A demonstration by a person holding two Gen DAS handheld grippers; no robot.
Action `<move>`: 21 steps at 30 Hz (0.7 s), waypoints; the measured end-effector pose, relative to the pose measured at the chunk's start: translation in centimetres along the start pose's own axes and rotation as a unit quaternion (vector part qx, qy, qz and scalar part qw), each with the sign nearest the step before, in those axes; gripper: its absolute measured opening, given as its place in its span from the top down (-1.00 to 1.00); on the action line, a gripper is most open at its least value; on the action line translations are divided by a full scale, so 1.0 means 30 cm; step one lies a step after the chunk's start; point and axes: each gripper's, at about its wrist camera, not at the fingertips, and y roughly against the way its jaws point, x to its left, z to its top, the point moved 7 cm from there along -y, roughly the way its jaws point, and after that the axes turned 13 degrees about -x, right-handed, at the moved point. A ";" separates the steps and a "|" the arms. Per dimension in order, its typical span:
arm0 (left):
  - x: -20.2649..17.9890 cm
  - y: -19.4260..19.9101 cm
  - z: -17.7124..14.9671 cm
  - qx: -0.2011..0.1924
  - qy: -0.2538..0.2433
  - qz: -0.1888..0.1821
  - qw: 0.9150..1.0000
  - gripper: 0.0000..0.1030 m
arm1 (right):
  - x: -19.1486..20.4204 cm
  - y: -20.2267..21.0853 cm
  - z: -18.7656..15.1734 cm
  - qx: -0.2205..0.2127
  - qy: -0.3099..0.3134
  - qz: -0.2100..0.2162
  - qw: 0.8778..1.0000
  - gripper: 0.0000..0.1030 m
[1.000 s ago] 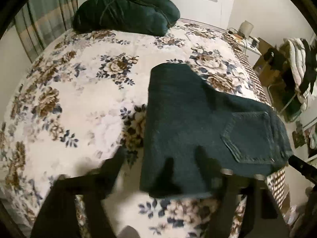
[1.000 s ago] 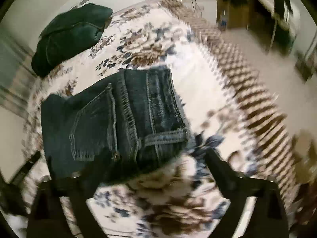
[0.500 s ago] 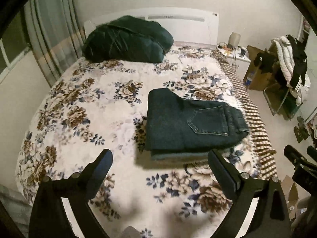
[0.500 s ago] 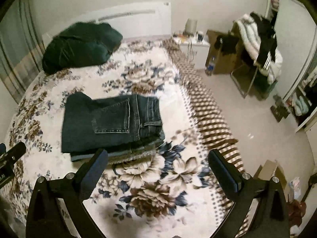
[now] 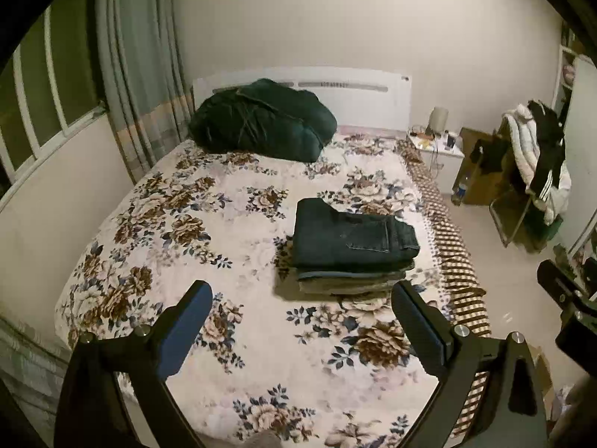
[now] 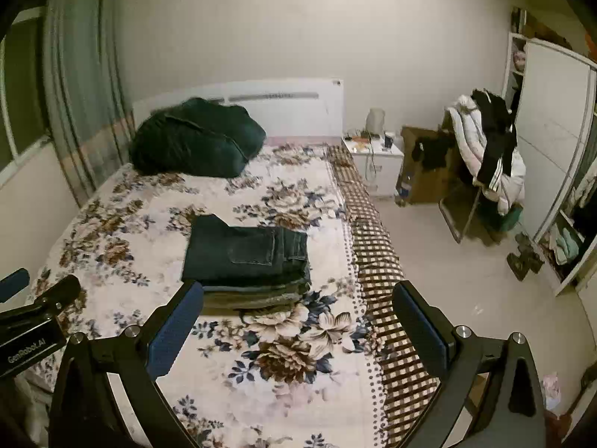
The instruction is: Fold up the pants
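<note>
Folded pants [image 5: 354, 240] sit atop a clothes stack [image 5: 354, 280] on bed [image 5: 186, 261], long axis across it, waistband toward right edge. Left gripper [image 5: 302, 321] and right gripper [image 6: 298, 321]: jaws wide apart, empty, clear of fabric.

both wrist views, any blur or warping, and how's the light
Left wrist view: sharp, dim warm indoor light; fisheye bows the curtain; folded jeans cast a soft shadow on the floral bedspread. Right wrist view: equally sharp, the wardrobe door curves, corners go black.
</note>
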 end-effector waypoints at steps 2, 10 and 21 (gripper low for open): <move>0.003 0.077 0.008 -0.009 0.002 -0.005 1.000 -0.90 | 0.002 0.112 0.020 -0.010 0.001 0.004 1.000 -0.99; 0.043 0.253 0.023 -0.024 0.010 -0.019 0.999 -0.91 | 0.025 0.435 0.062 -0.036 -0.006 0.005 0.999 -0.99; 0.080 0.352 0.046 -0.044 0.005 -0.020 0.999 -1.00 | 0.056 0.588 0.119 -0.053 -0.009 0.006 0.999 -1.00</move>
